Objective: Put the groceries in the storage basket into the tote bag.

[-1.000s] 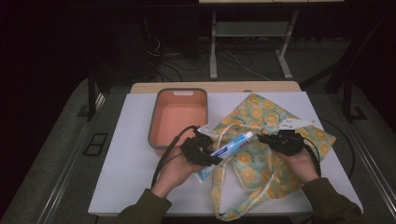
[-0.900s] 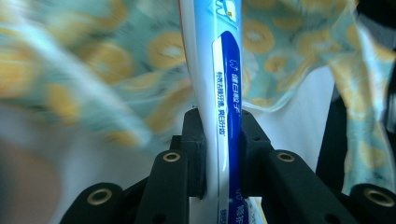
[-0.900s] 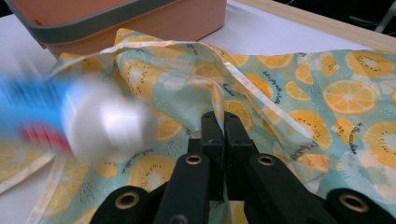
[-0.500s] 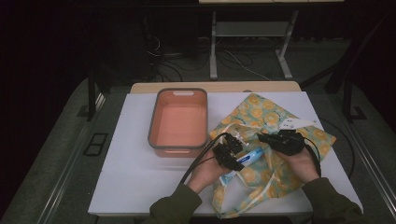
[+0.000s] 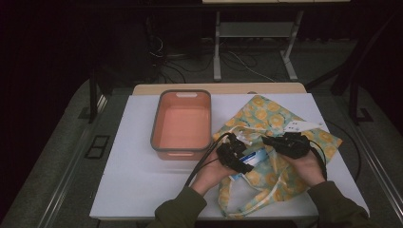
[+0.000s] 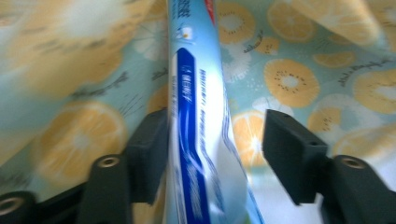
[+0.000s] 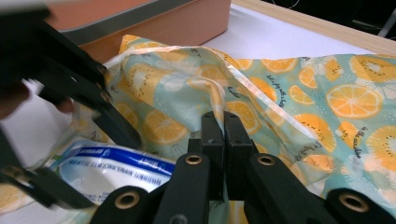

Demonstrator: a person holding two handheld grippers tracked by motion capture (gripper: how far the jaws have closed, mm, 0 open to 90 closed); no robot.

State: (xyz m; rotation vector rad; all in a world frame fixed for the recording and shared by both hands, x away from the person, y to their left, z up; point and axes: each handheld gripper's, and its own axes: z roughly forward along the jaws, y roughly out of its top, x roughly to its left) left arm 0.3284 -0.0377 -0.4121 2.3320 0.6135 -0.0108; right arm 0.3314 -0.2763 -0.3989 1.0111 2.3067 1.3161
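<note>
High view: the left claw [image 5: 236,156] sits at the mouth of the fruit-print bag [image 5: 280,123] with the toothpaste tube [image 5: 252,157] under it, the tube's blue-and-white end poking out toward the person. The right claw [image 5: 290,144] is just beside it on the bag's rim. The orange bin [image 5: 181,124] stands apart on the white bench [image 5: 133,180], looks empty.

Left gripper view: the tube [image 6: 198,116] runs up between the jaws into the printed cloth [image 6: 299,70]. Jaws have just been opening; one pad [image 6: 149,135] touches the tube's side, the other stands clear of it, so no grip now.

Right gripper view: the right claw [image 7: 224,140] is fully closed, pinching a fold of the bag's edge [image 7: 210,93] and lifting it so the mouth gapes. The tube [image 7: 112,168] lies in the opening, the left claw's jaws around it.

Progress, judged: the tube is delivered to the bag and let go, partly inside. Left: push it fully in, pull the left claw back, drop the bag edge.
</note>
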